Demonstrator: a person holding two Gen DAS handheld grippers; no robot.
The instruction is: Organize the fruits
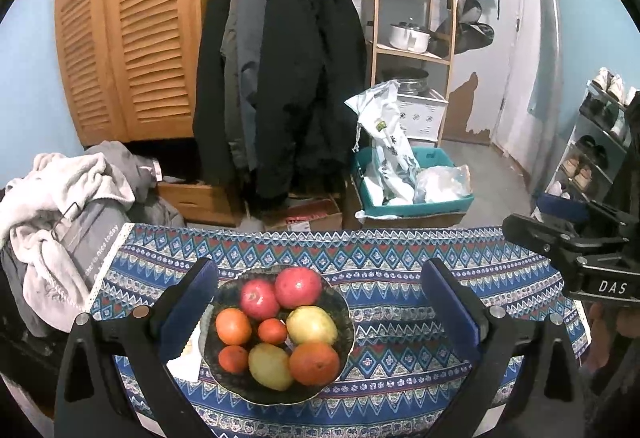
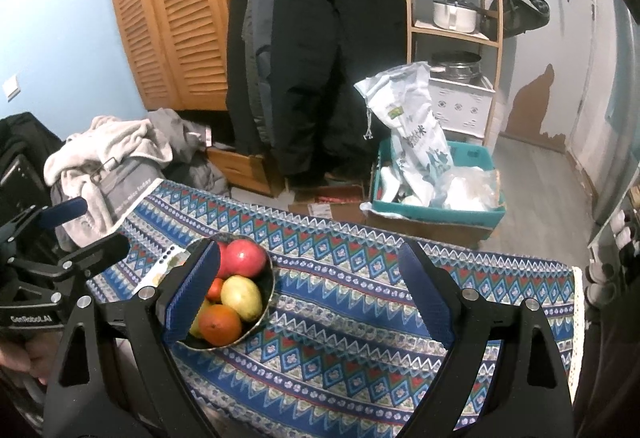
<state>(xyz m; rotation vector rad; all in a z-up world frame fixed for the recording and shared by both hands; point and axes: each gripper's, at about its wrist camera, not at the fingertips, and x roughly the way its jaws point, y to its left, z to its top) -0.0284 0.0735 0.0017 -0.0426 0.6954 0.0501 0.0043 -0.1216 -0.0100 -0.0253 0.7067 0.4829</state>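
Smoothly rounded fruits (image 1: 276, 330) fill a scalloped dark bowl (image 1: 344, 312).

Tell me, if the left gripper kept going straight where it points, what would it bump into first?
Most likely the fruit in the dark bowl. The left gripper is open and tilted down at it, and the small orange fruit lies about midway between its fingers. Depth is hard to judge, so a neighbouring fruit might come first.

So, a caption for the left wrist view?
Open fingers frame a bowl of fruit on a patterned tablecloth.
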